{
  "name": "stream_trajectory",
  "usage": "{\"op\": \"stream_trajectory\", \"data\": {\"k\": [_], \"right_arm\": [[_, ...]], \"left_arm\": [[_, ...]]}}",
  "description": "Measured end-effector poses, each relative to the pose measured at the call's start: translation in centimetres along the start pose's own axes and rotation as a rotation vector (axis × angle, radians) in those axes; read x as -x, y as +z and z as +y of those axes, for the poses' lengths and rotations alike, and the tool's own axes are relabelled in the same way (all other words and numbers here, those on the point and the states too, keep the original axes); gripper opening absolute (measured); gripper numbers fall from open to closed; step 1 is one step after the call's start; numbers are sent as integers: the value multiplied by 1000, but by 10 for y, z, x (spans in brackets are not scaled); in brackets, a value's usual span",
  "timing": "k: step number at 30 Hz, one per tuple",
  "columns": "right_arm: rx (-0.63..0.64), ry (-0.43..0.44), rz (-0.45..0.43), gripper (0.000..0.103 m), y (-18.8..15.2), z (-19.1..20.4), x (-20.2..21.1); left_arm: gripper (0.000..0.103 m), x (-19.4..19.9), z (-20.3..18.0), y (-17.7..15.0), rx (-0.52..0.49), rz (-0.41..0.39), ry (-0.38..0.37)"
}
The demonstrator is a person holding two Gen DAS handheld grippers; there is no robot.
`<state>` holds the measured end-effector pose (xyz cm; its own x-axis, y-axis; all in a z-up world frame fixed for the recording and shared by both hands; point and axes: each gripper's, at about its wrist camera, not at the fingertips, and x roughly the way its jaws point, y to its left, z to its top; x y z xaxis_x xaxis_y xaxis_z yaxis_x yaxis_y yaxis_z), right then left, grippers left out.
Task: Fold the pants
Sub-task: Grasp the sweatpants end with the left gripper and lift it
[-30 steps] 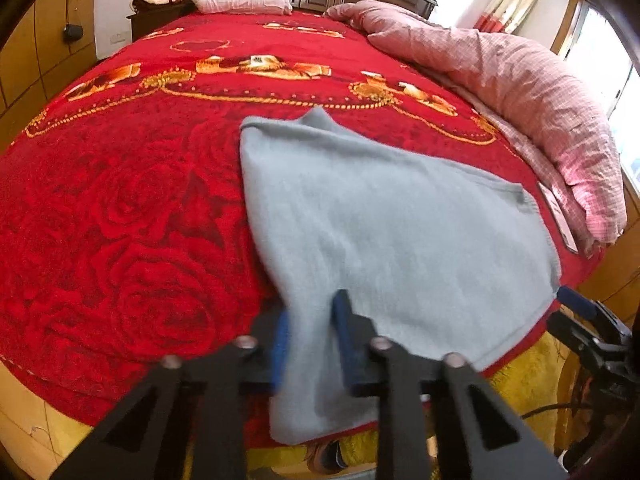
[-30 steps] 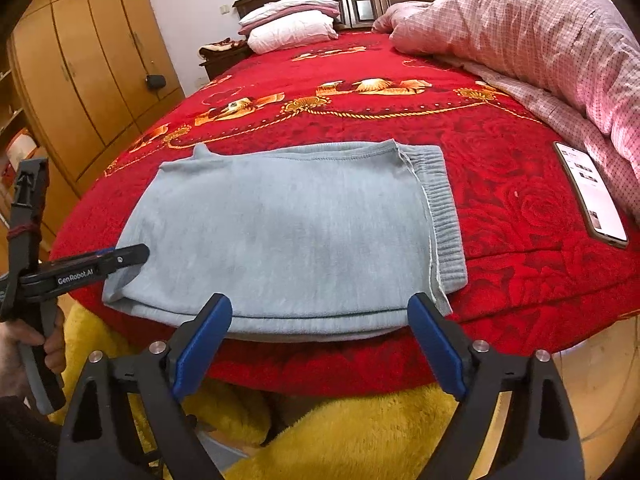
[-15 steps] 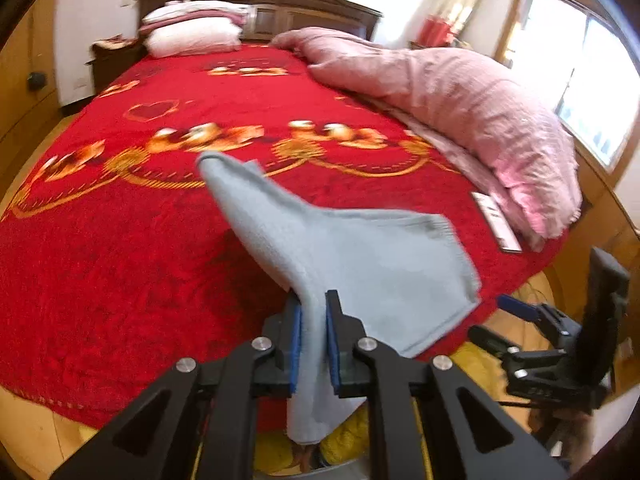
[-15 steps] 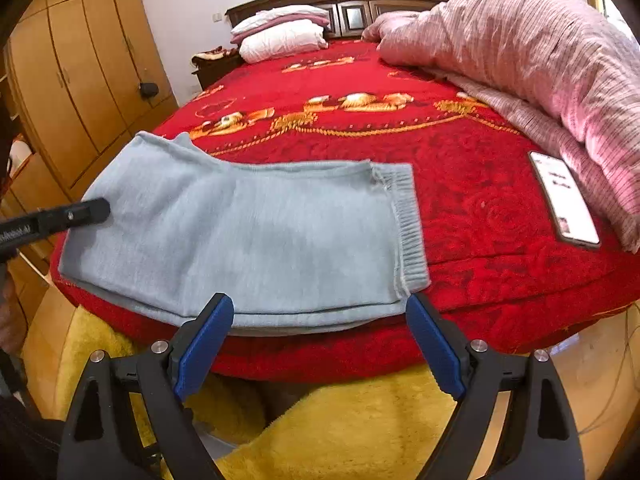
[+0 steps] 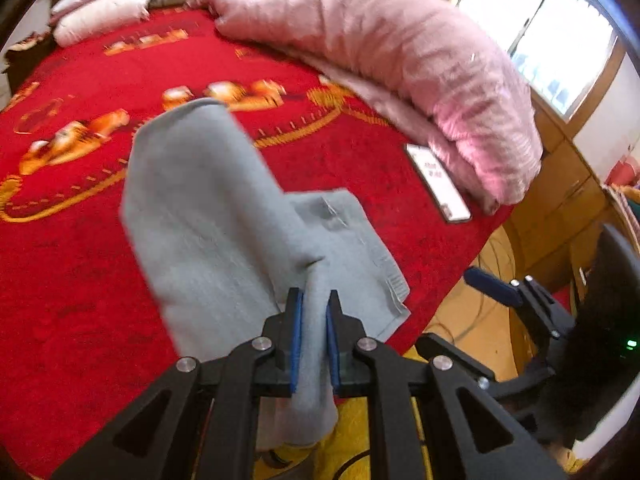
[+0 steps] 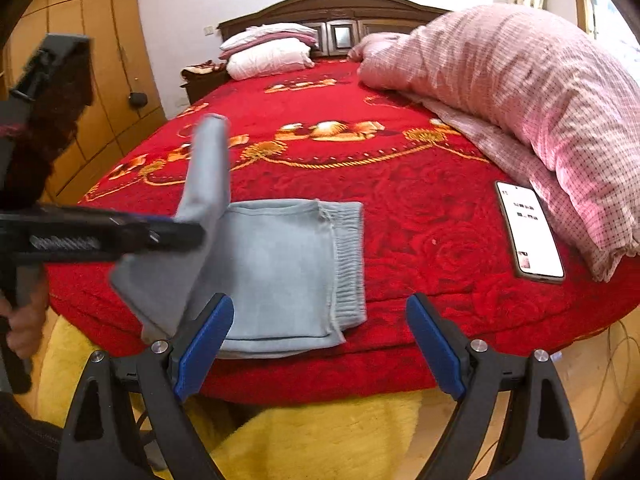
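Left wrist view: left claw (image 5: 314,336) is pinching the grey pants (image 5: 208,216) at lower centre, lifting their folded end above the red bed (image 5: 80,280). Right claw (image 6: 320,344) is hanging wide, empty, before the bed's near edge; phone (image 6: 528,232) is lying right.

Left view: sits on the left claw (image 5: 315,332), very near the gray pants (image 5: 208,216), looking down across the bed (image 5: 80,280) toward the window in the upper right of the frame.
Right view: sits on the right claw (image 6: 320,344) at the foot of the bed (image 6: 420,220), looking along it to the headboard (image 6: 340,8) at the top.
Both see: the pants (image 6: 280,264), phone (image 5: 438,184) (image 6: 528,232), pink quilt (image 5: 420,80) (image 6: 520,92), pillows (image 5: 100,12) (image 6: 268,52), and each other's claw.
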<state>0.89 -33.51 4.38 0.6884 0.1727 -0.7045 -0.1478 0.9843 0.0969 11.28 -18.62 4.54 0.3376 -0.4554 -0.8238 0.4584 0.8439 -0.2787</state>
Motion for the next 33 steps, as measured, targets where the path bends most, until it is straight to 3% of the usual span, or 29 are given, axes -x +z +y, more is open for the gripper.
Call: {"op": "stream_trajectory", "data": {"k": [5,10,14,17,21,25,28,33], "right_arm": [[-44,13,46,90,0,-16,-18],[-58,6,76,90,4,-21,-35],[-83,-15,81,90,10,-22,-42],[-71,-18,81,90,18,-16,-43],[-46,-26,78,90,29,-9,-44],[-56,4,94,90,37,-2,-49],[-64,45,127,89,38,6,-55],[-35,32,143,89,42,15,-55]], "left_arm": [[13,-43,-8,8,-35,82,-7],[22,-40,-7,12,-53,99,-50],[41,-16,-4,8,-88,51,-32],[45,2,6,9,-73,5,-23],[53,19,24,7,-63,-59,74],[54,17,51,-4,-7,-44,158],[60,10,72,-15,67,-12,177],[63,5,99,-32,148,9,187]]}}
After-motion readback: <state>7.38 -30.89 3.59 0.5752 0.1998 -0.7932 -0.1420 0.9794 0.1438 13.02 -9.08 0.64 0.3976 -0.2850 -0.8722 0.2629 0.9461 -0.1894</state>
